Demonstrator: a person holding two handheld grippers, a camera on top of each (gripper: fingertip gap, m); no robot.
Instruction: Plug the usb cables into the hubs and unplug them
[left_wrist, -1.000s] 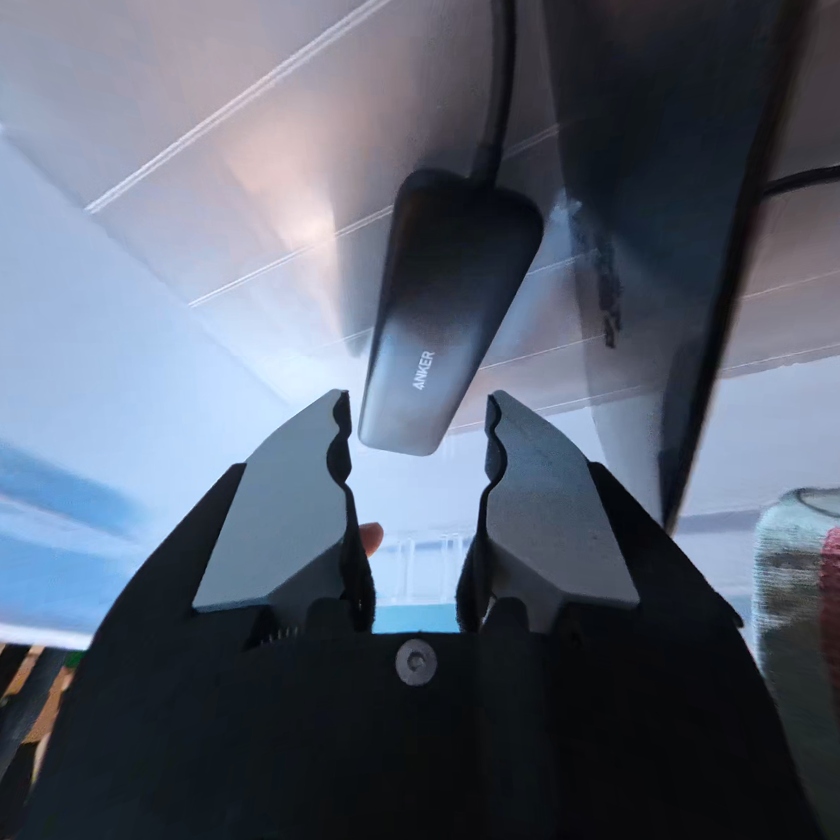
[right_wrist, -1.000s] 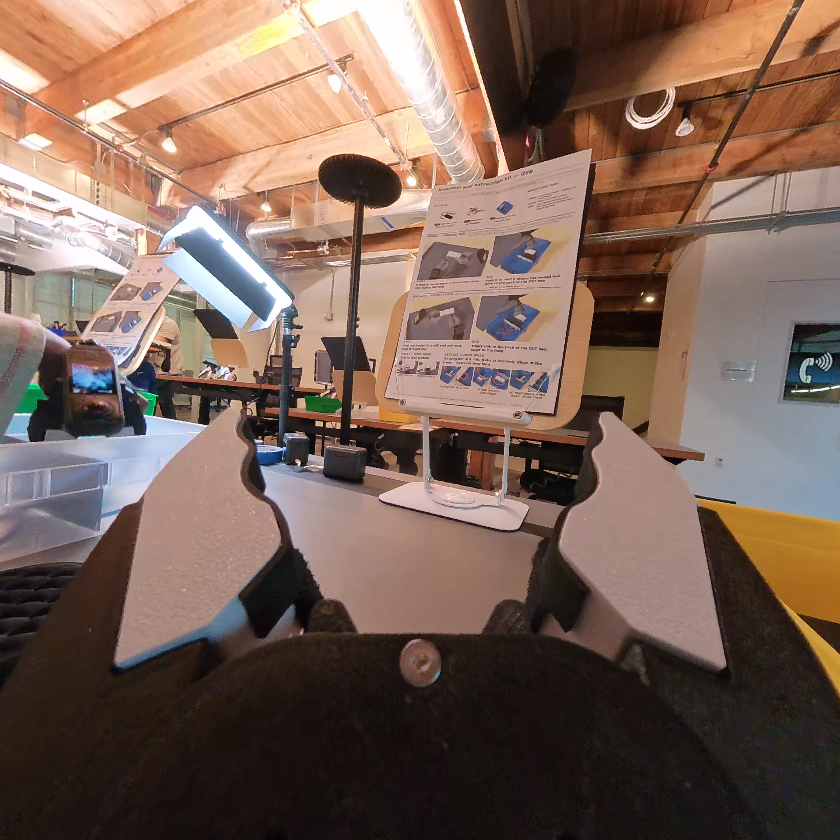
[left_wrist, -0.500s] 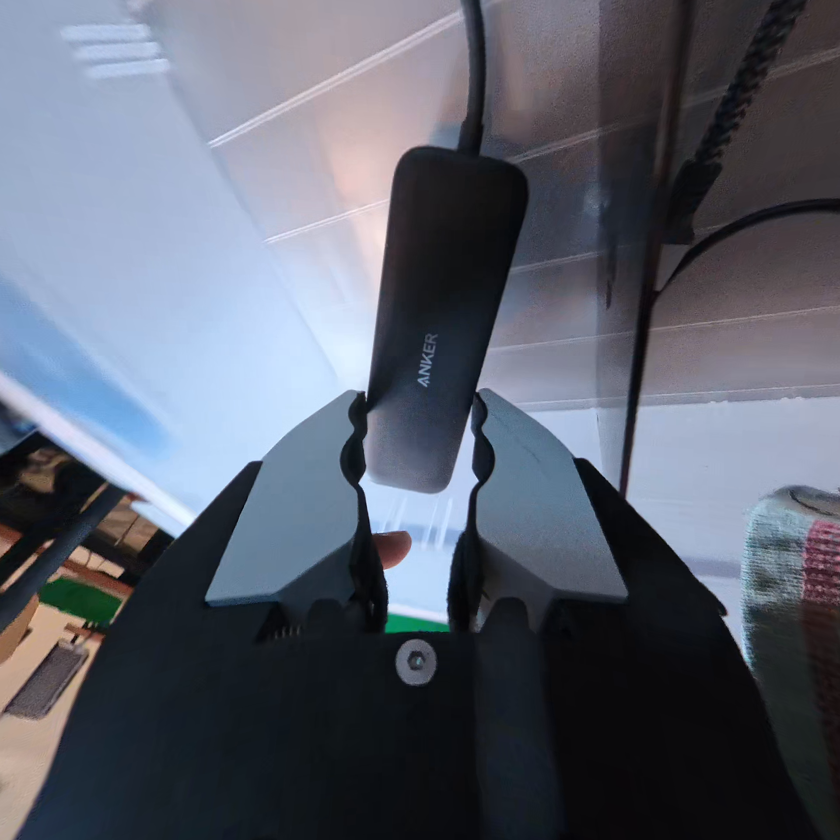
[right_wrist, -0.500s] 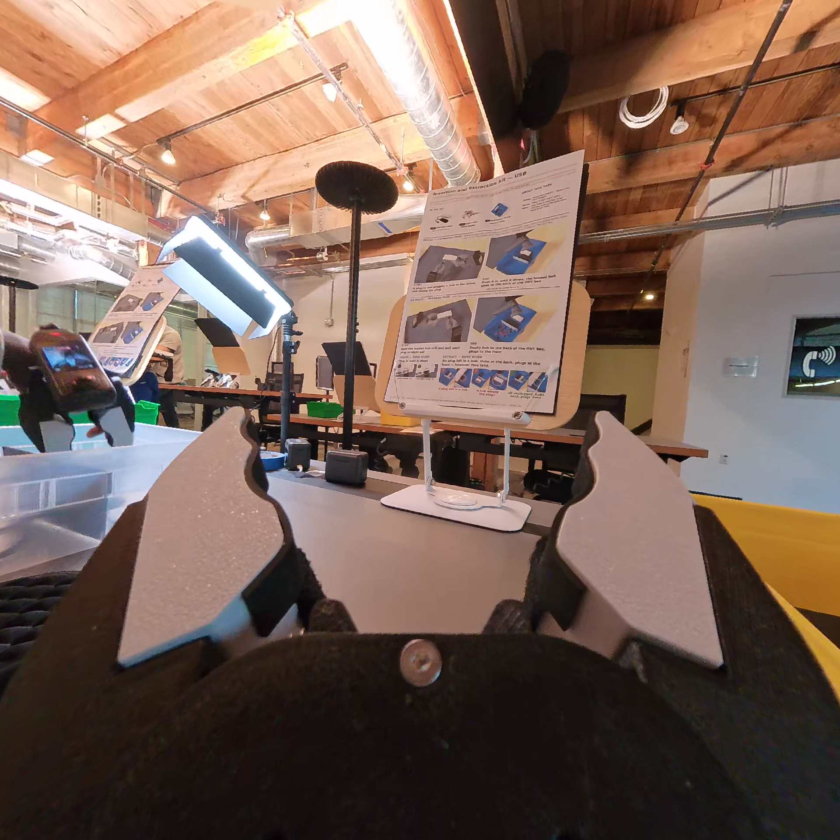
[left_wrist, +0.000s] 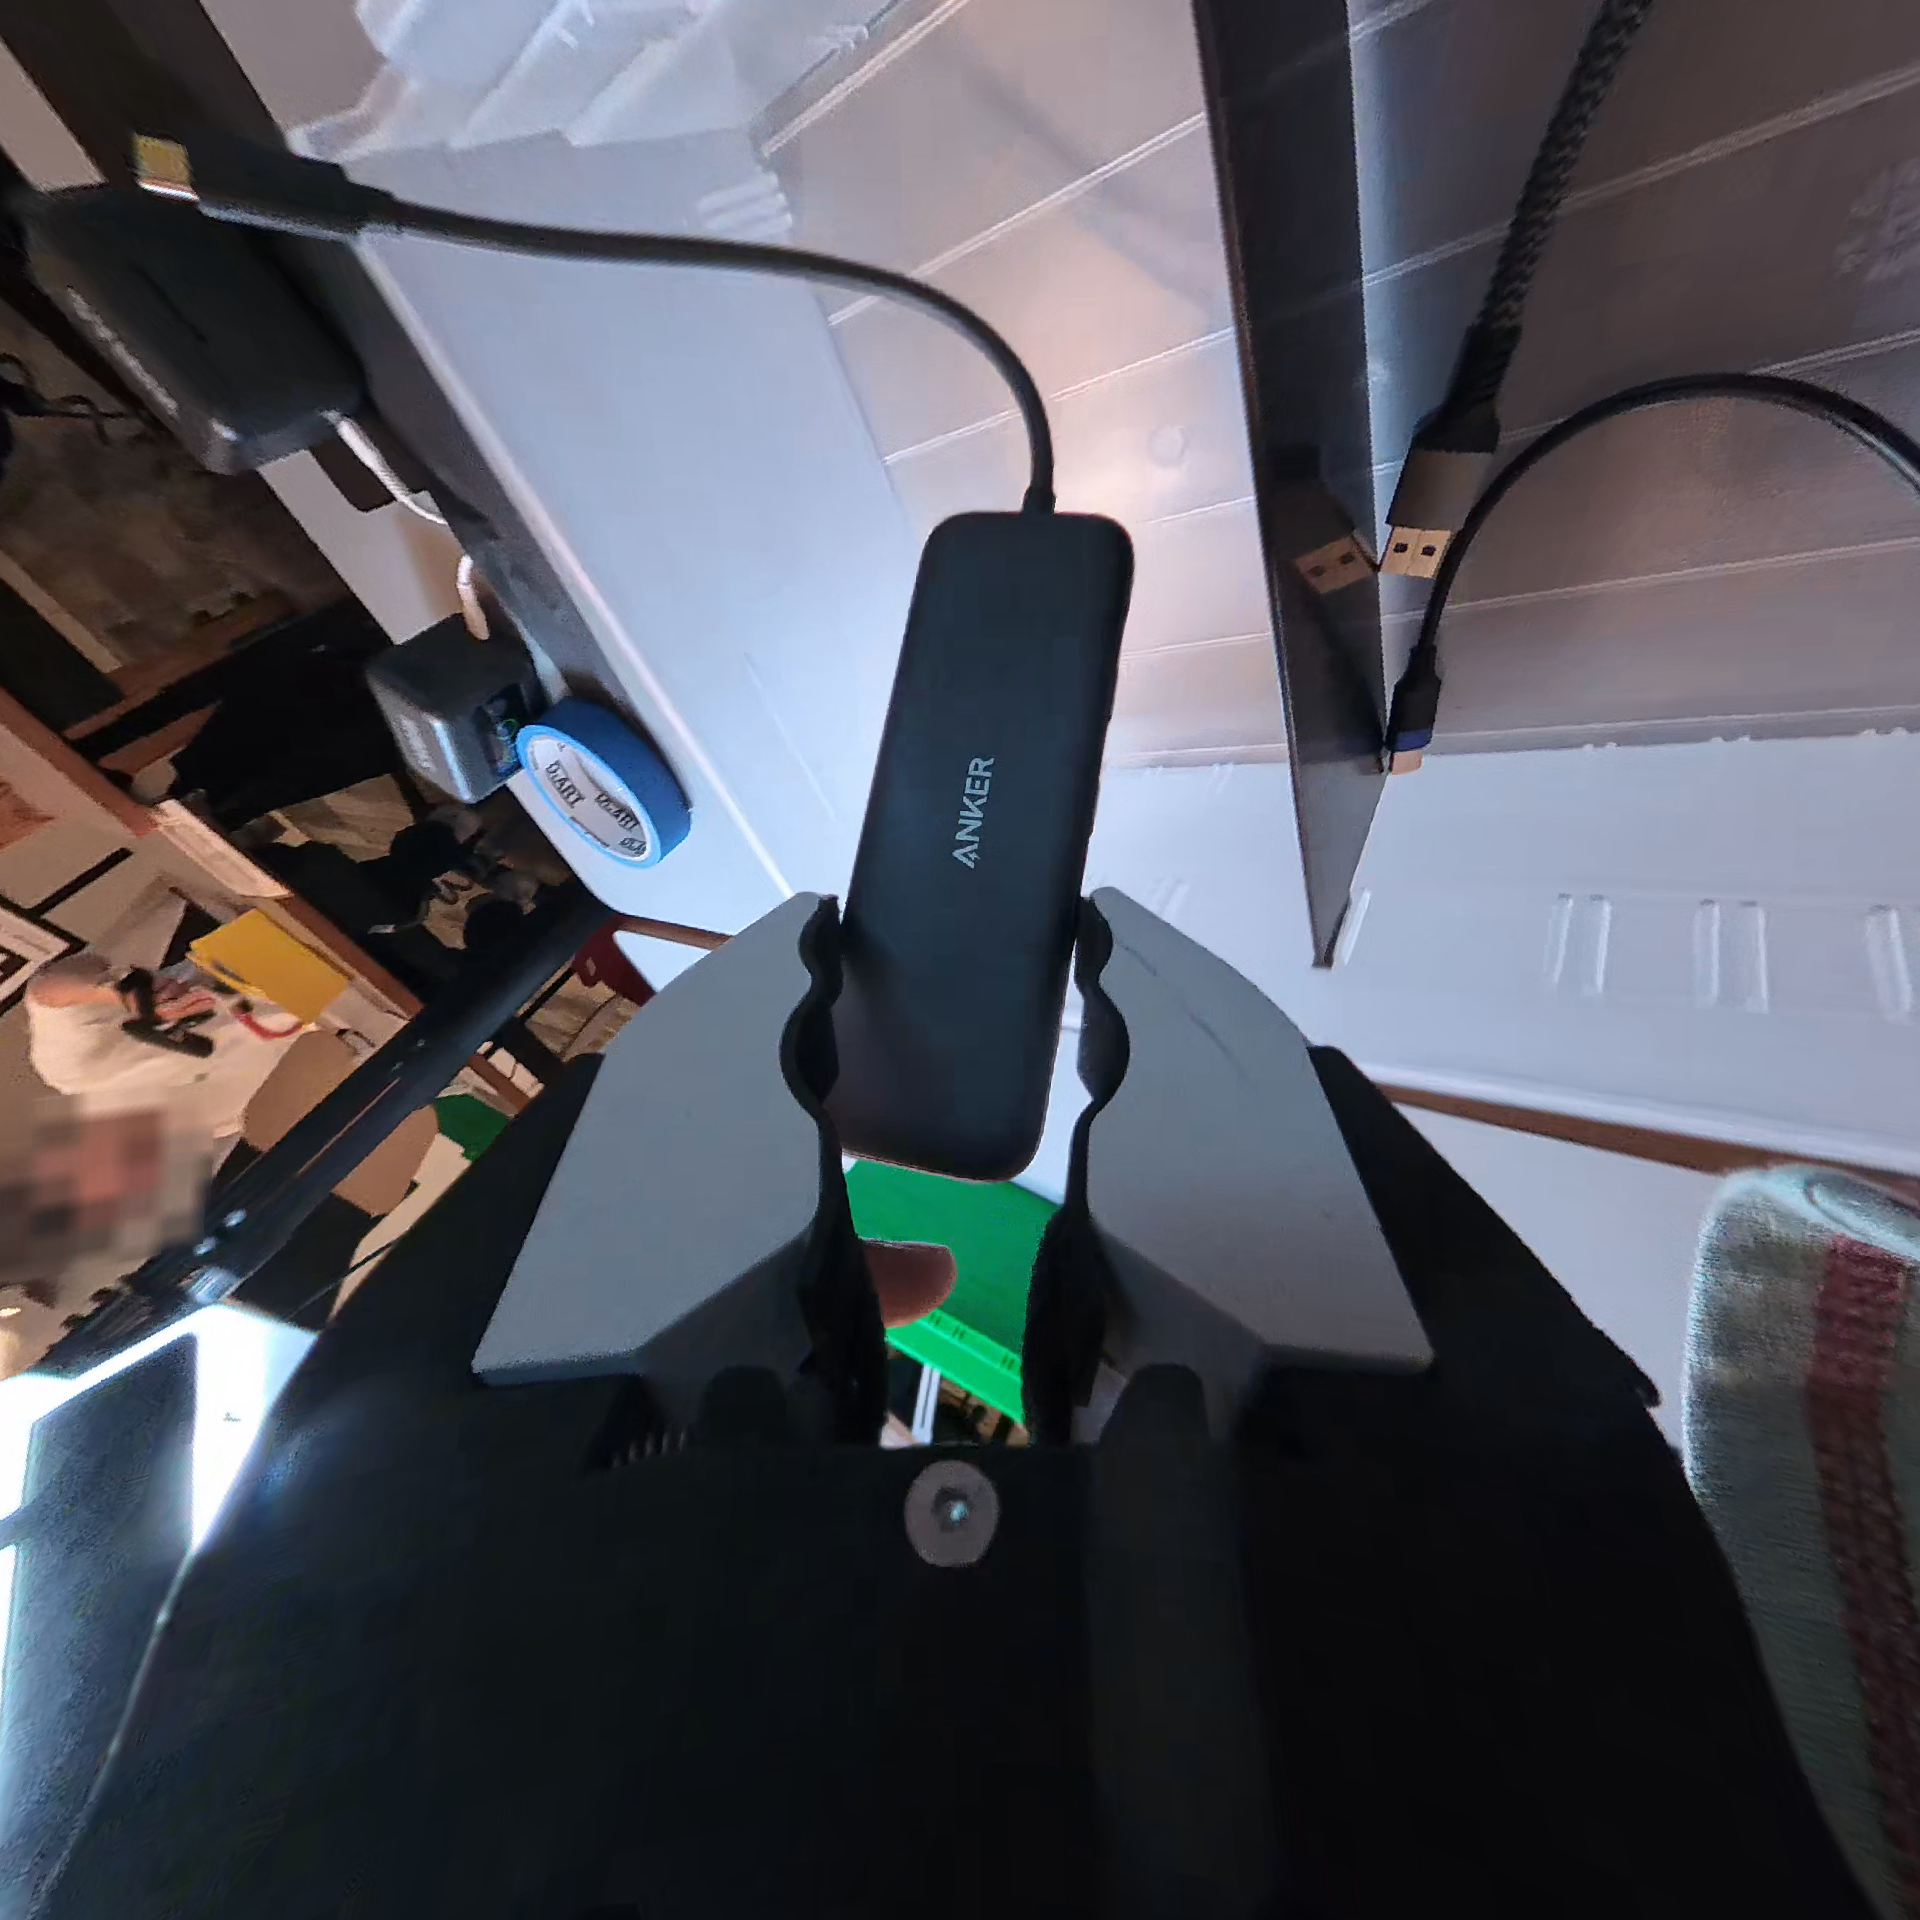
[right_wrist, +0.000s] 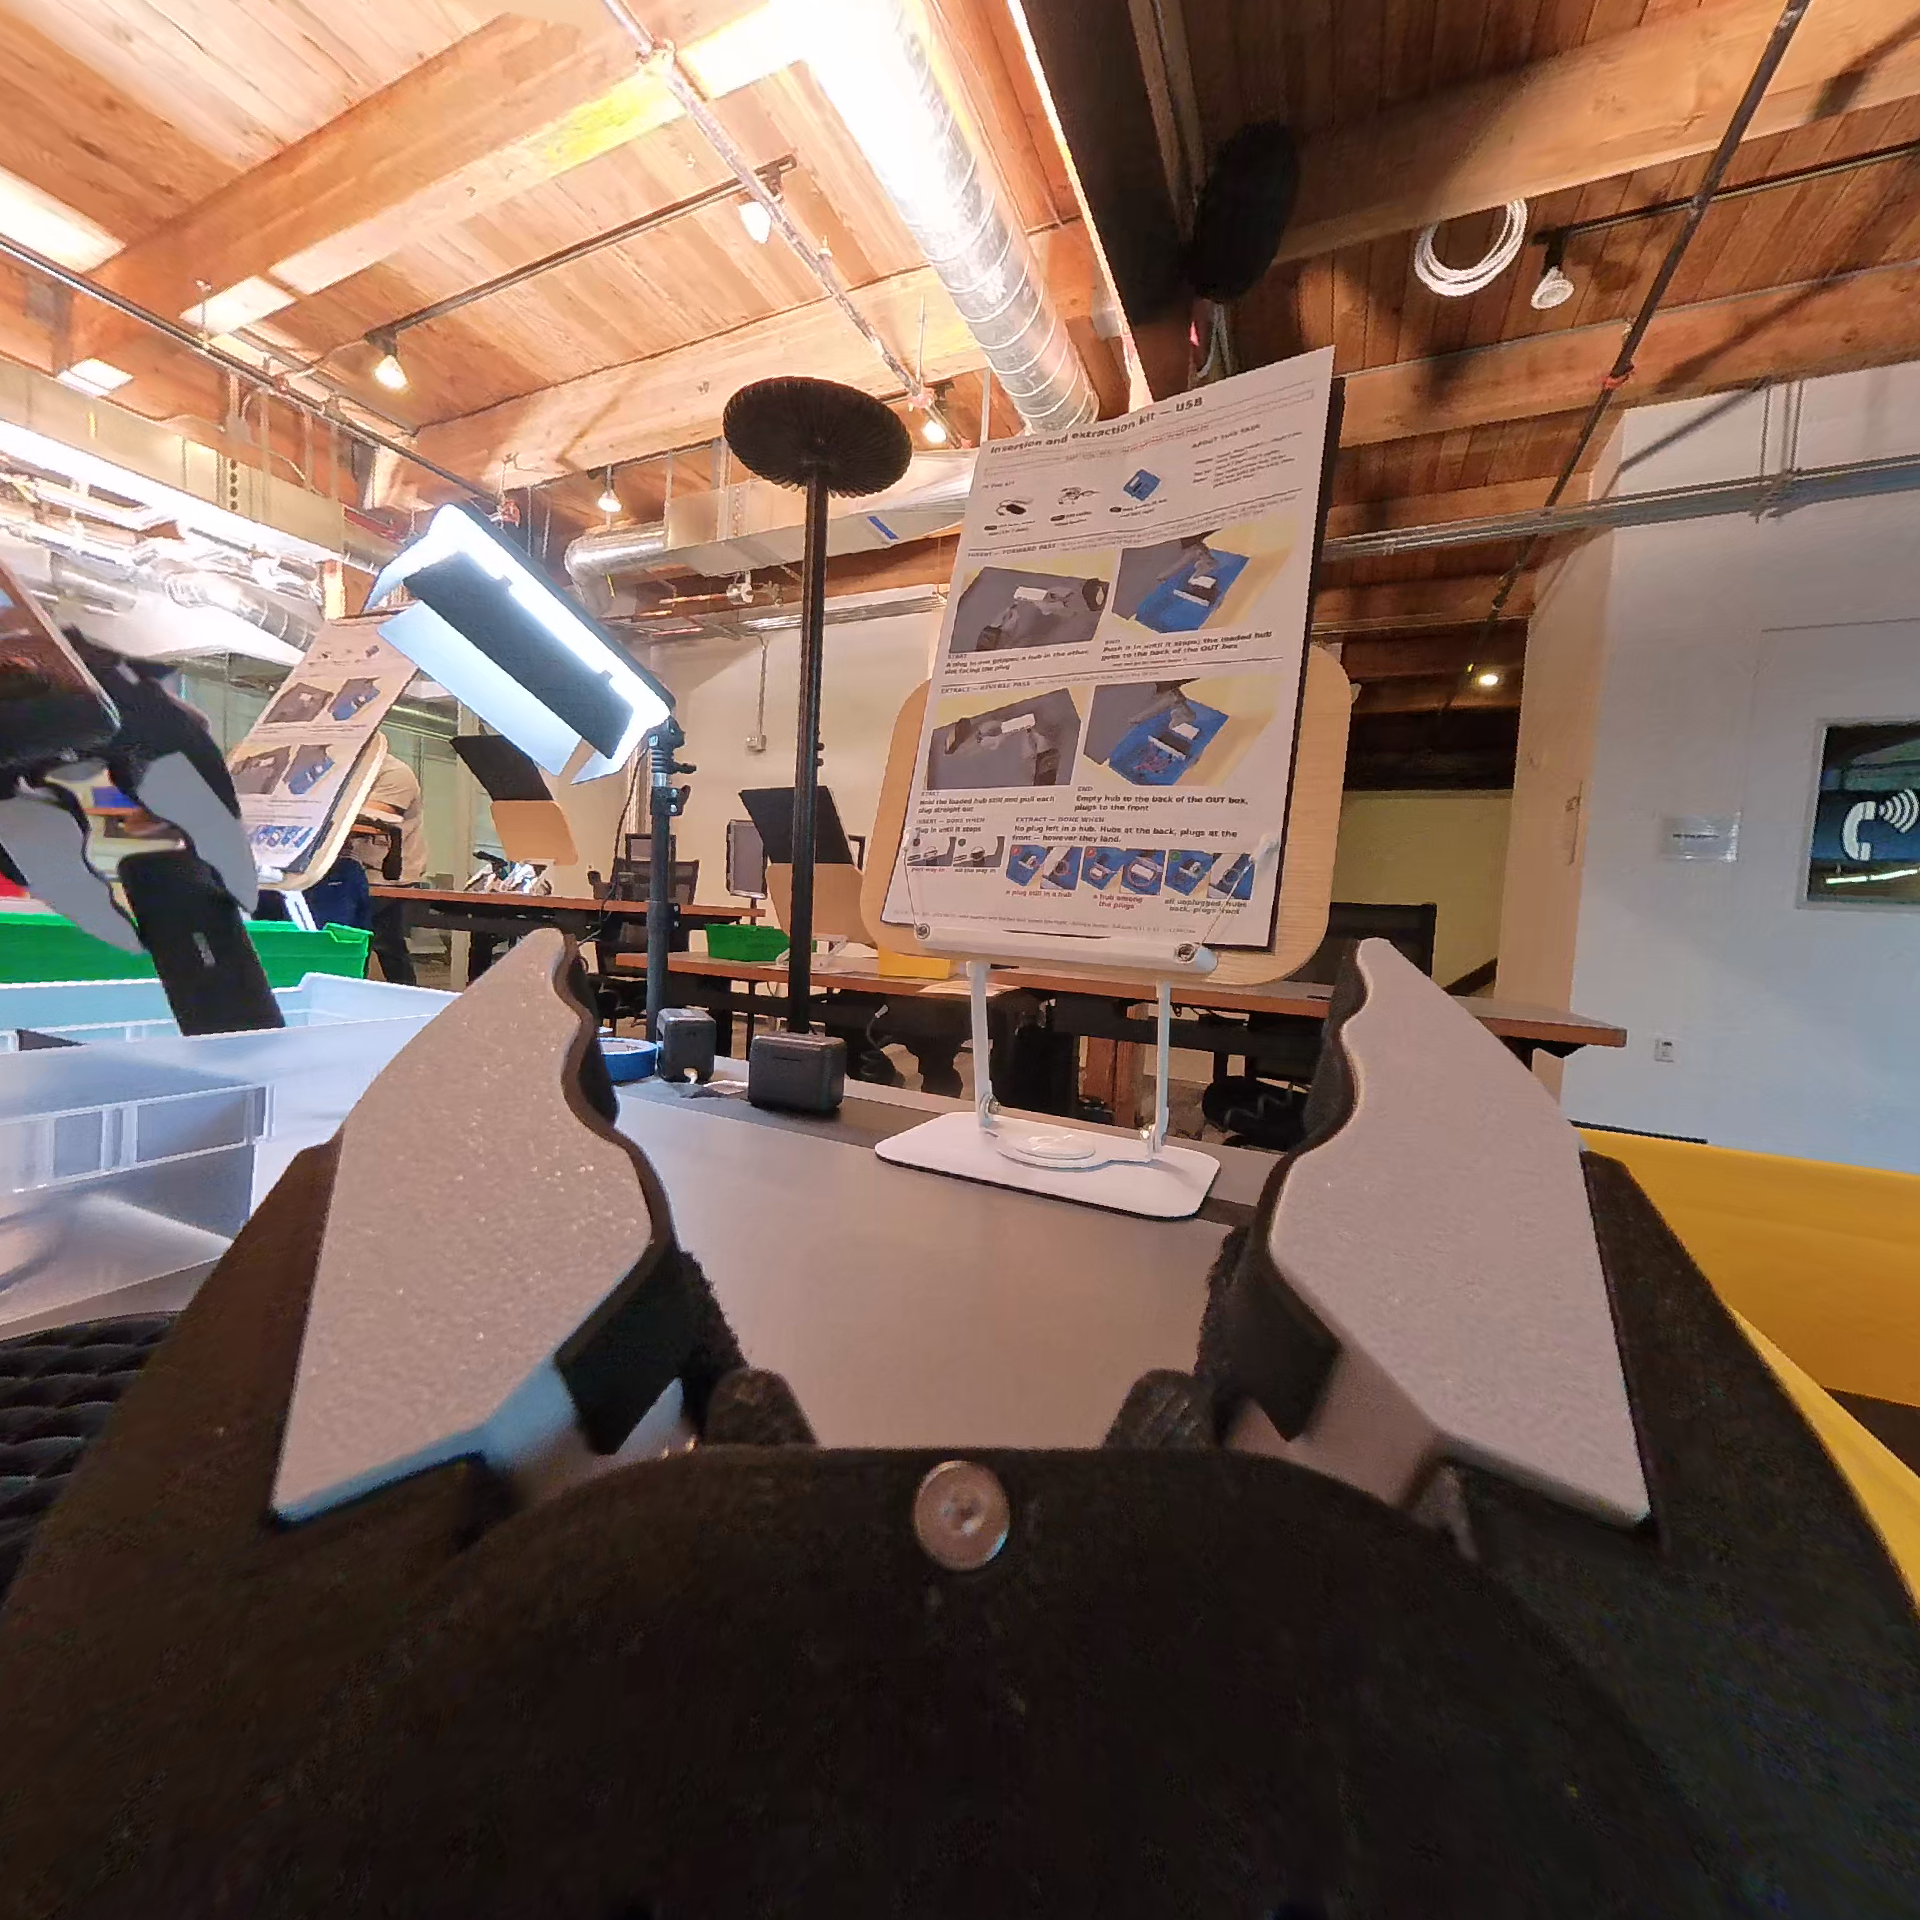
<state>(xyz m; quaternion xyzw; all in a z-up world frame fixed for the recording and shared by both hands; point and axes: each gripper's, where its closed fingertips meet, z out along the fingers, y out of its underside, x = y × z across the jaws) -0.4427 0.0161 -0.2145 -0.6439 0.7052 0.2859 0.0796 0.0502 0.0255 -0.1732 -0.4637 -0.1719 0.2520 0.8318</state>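
Observation:
My left gripper (left_wrist: 951, 925) is shut on the near end of a slim black USB hub (left_wrist: 997, 790) and holds it up over the clear bin. The hub's short black cable (left_wrist: 727, 249) arcs up left to a loose plug (left_wrist: 166, 166). In the bin beside a grey divider (left_wrist: 1320, 520) lie a braided USB cable (left_wrist: 1439, 499) and a thin black USB cable (left_wrist: 1423, 686), both unplugged. The right wrist view shows the left gripper (right_wrist: 156, 862) with the hub (right_wrist: 203, 956) at far left. My right gripper (right_wrist: 961, 997) is open and empty, low over the grey table (right_wrist: 935, 1299).
A clear plastic bin (right_wrist: 125, 1122) stands at the left. A blue tape roll (left_wrist: 603, 795) and a small grey box (left_wrist: 447, 717) sit at the table's far edge. An instruction sheet on a white stand (right_wrist: 1122, 717) stands ahead, a yellow bin (right_wrist: 1766, 1247) at right.
My left gripper closed on the hub's end and lifted it, swinging the view so the room shows. The right gripper stayed open and still.

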